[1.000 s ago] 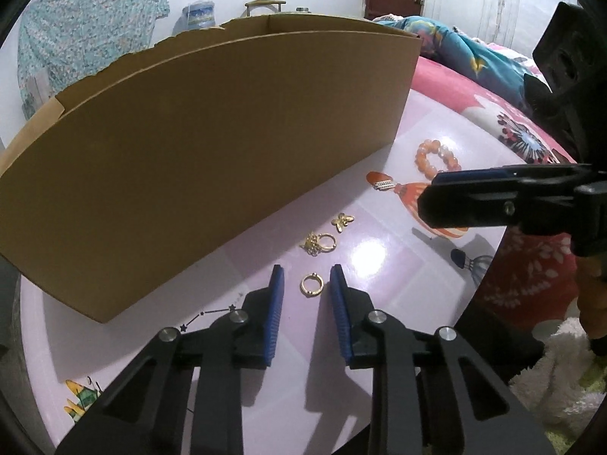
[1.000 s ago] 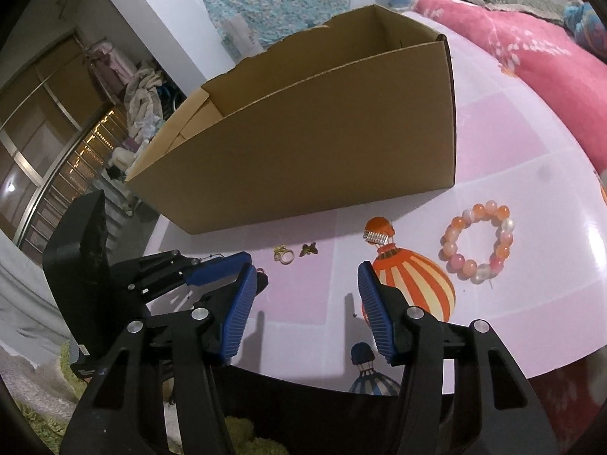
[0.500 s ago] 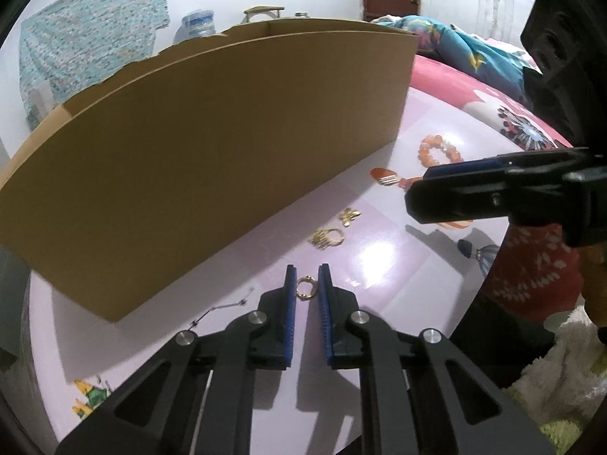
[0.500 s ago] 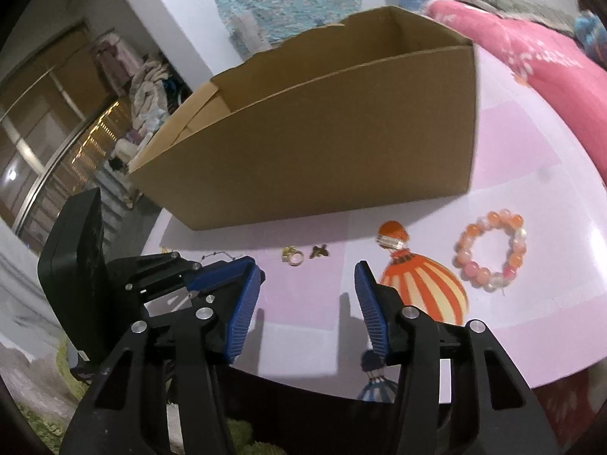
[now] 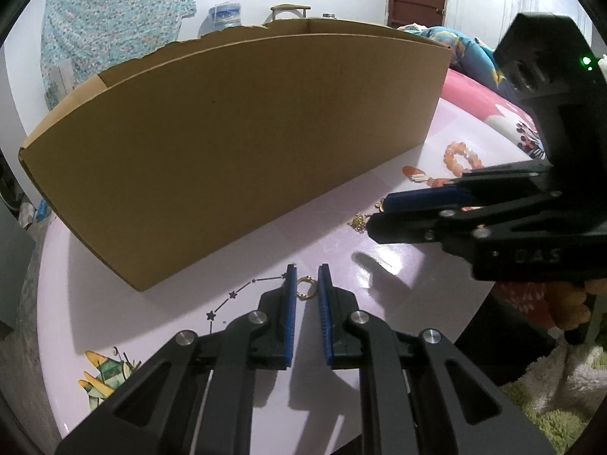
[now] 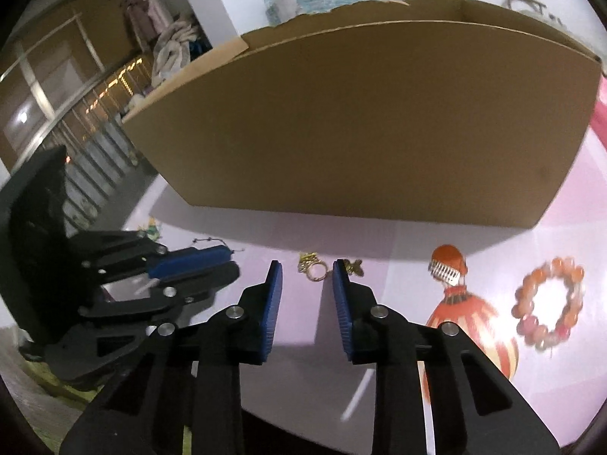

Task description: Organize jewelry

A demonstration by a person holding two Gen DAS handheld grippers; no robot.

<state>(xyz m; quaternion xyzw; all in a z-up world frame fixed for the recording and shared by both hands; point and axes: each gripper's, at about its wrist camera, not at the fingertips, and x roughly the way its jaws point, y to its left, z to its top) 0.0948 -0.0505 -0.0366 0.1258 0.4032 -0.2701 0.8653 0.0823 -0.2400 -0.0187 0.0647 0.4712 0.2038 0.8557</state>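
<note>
Two grippers are working over the pink table [image 5: 159, 326], each in front of a long cardboard box [image 5: 235, 144] that is filling the upper half of both views. The left gripper [image 5: 304, 288] is sitting at lower centre of its own view, its jaws nearly closed, with a small gold ring [image 5: 304, 289] standing between the blue pads [image 5: 290, 311]; the pads are touching or all but touching the ring's sides, and the ring is resting low, at table level. The right gripper [image 6: 306, 284] is closing its jaws, at present about a quarter open, with a second gold ring with a charm [image 6: 313, 267] lying just beyond the fingertips, in line with the gap and not yet pinched. A small gold butterfly piece [image 6: 356, 265] is lying just beside the tip of that gripper's right-hand finger. Further right in the right wrist view, an orange hair clip [image 6: 447, 263] is lying on the table's printed balloon, and a beaded orange bracelet [image 6: 548, 301] is lying near the right edge, blurred. In the left wrist view the right gripper is entering from the right edge, its tips hiding part of the charm ring.
</note>
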